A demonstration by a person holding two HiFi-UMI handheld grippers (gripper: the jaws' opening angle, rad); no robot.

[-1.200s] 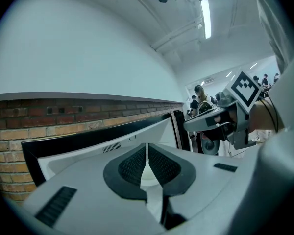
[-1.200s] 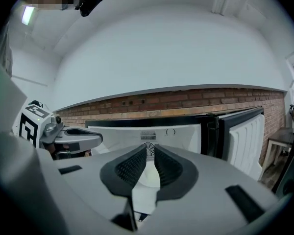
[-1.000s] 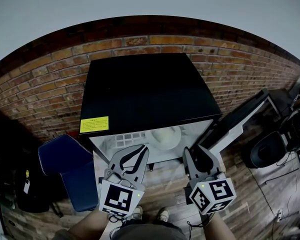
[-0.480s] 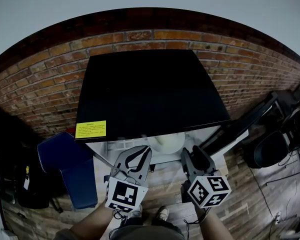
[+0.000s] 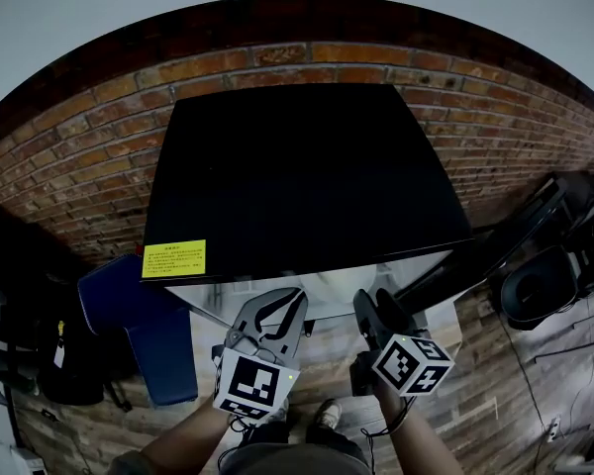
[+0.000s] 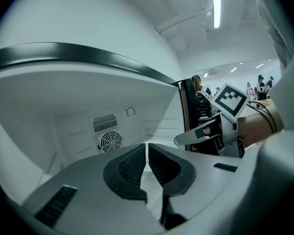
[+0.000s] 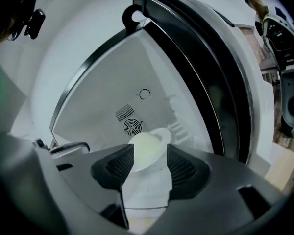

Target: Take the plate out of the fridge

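Your two grippers face the open fridge (image 5: pixel 297 176).
Your right gripper (image 7: pixel 149 152) has just been opening, jaws spread, the white plate (image 7: pixel 152 138) untouched beyond them on the fridge shelf. Your left gripper (image 6: pixel 147 161) is pressed together, empty.

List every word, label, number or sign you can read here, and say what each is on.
Yellow label on the fridge top: print too small to read.
Marker cubes on left gripper and right gripper: square patterns, no words.
Nothing else is legible.
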